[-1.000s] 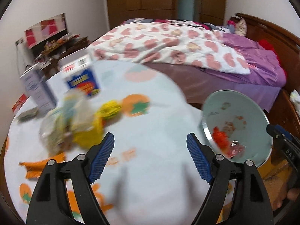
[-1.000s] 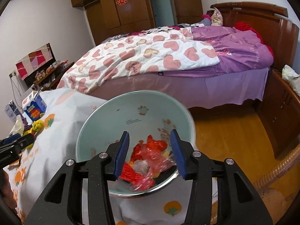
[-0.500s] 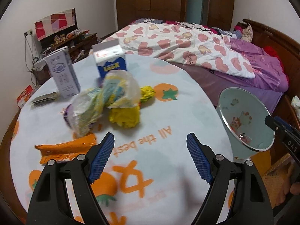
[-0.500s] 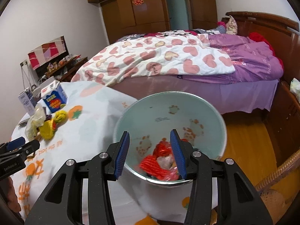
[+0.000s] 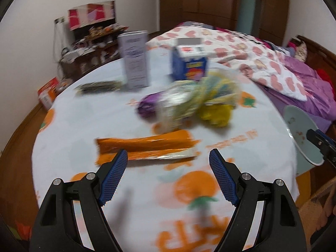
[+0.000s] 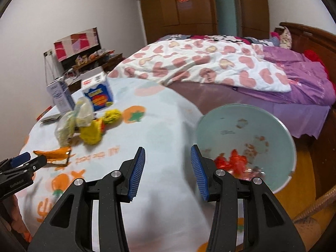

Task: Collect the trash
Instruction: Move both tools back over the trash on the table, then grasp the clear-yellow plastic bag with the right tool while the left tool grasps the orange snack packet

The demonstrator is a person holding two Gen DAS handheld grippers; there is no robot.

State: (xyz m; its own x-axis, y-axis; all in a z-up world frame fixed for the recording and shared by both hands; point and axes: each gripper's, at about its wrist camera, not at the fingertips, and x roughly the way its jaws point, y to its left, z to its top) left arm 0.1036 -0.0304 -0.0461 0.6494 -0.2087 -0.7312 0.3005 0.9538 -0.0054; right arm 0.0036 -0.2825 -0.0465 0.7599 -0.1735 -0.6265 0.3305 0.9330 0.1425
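My left gripper (image 5: 168,161) is open and empty, just in front of a flat orange wrapper (image 5: 145,147) on the round table. Behind the wrapper lie a clear plastic bag (image 5: 189,103), a purple packet (image 5: 147,105) and a crumpled yellow wrapper (image 5: 216,113). My right gripper (image 6: 168,163) is open and empty over the table's right edge, next to the pale green trash bin (image 6: 247,130), which holds red wrappers (image 6: 231,161). The orange wrapper (image 6: 54,155) and the yellow wrapper (image 6: 90,133) also show in the right wrist view.
A grey-white carton (image 5: 134,61) and a blue box (image 5: 189,63) stand at the table's far side, with a flat dark packet (image 5: 98,86) beside them. A bed with a heart-print quilt (image 6: 199,63) lies behind the table. A wicker edge (image 6: 315,205) is at lower right.
My left gripper has swung left across the table from the bin side to the orange wrapper. My right gripper has moved left off the bin, which now sits to its right.
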